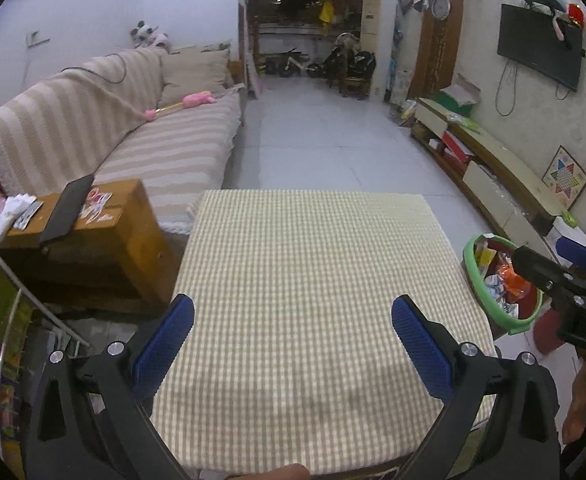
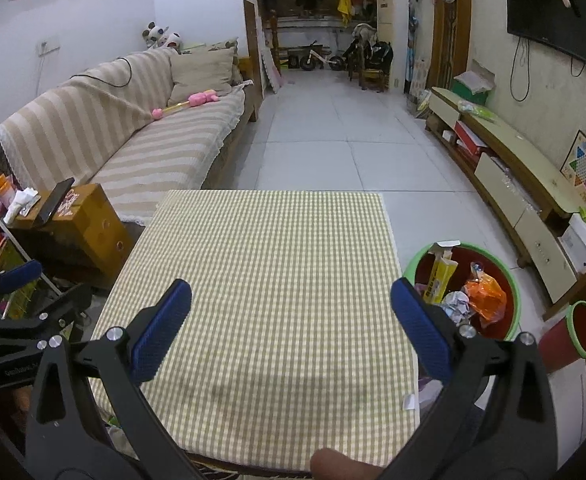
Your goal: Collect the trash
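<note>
A red trash bin with a green rim (image 2: pixel 511 280) stands on the floor right of the table; it also shows in the left wrist view (image 1: pixel 477 280). Inside lie a yellow box (image 2: pixel 441 278), an orange bag (image 2: pixel 487 300) and crumpled paper (image 2: pixel 457 304). My left gripper (image 1: pixel 293 344) is open and empty over the near part of the checked tablecloth (image 1: pixel 305 264). My right gripper (image 2: pixel 291 328) is open and empty over the same cloth (image 2: pixel 269 264), left of the bin. No trash shows on the cloth. Each gripper appears at the edge of the other's view.
A striped sofa (image 2: pixel 141 140) stands at the left with a pink toy (image 2: pixel 201 99). A wooden side box (image 2: pixel 89 216) holds a dark tablet. A low TV cabinet (image 2: pixel 525 184) runs along the right wall. A second small red bin (image 2: pixel 573 330) lies on its side at the right.
</note>
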